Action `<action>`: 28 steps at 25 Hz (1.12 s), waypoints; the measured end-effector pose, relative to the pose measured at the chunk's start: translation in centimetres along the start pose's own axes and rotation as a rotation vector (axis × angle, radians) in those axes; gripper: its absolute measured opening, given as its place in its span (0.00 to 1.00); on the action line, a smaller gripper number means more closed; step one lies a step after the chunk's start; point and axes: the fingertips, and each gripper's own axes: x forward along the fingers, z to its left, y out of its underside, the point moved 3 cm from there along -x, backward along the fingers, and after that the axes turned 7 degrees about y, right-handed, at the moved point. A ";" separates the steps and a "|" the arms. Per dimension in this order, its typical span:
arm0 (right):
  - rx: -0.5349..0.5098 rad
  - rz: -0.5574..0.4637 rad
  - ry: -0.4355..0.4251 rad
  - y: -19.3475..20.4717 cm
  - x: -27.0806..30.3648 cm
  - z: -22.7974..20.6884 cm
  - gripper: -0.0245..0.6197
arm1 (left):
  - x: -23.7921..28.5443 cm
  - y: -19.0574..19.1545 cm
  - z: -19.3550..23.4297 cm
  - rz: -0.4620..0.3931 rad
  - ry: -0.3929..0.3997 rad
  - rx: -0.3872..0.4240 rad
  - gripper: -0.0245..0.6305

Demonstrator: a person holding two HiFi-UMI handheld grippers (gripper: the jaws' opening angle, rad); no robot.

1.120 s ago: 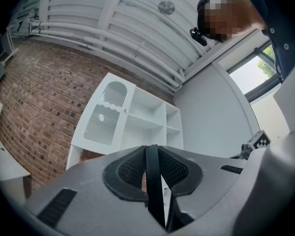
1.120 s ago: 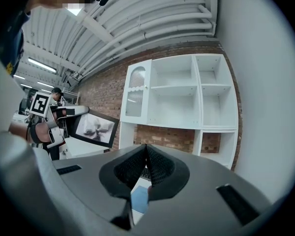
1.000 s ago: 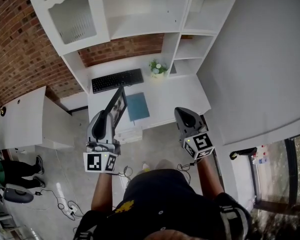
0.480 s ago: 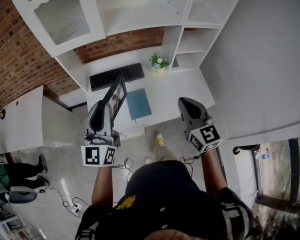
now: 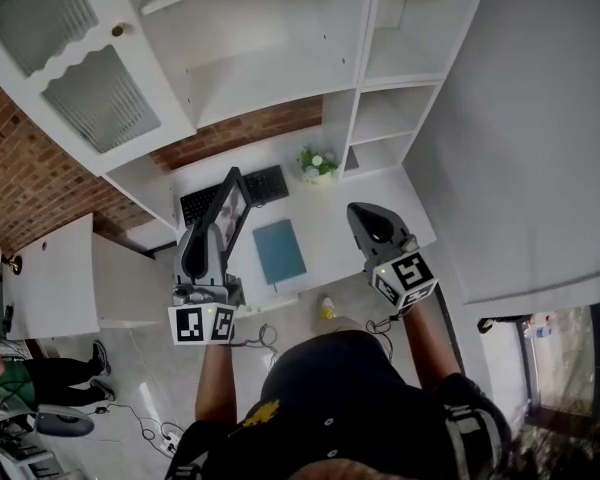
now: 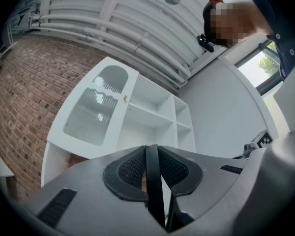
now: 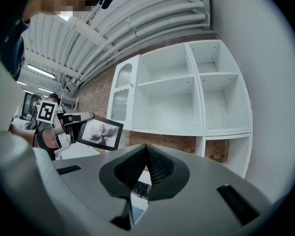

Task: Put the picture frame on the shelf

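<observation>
3 items under the shelf [image 5: 280, 78]: keyboard [image 5: 268, 181], blue notebook [image 5: 280, 251], plant [image 5: 317, 161]

"Where's the keyboard [image 5: 268, 182]?"
"At the back of the worktop [image 5: 370, 193], under the shelf [image 5: 280, 68]. The plant [image 5: 317, 161] is just to its right."
"And the notebook [image 5: 280, 251]?"
"In front, near the edge. The picture frame [image 5: 232, 208], in the left gripper [image 5: 217, 228], is over the worktop's left end."
</observation>
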 end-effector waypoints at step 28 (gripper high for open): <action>0.139 0.007 -0.052 1.4 9.6 -6.7 0.05 | 13.3 0.9 1.4 -0.025 0.053 0.001 0.16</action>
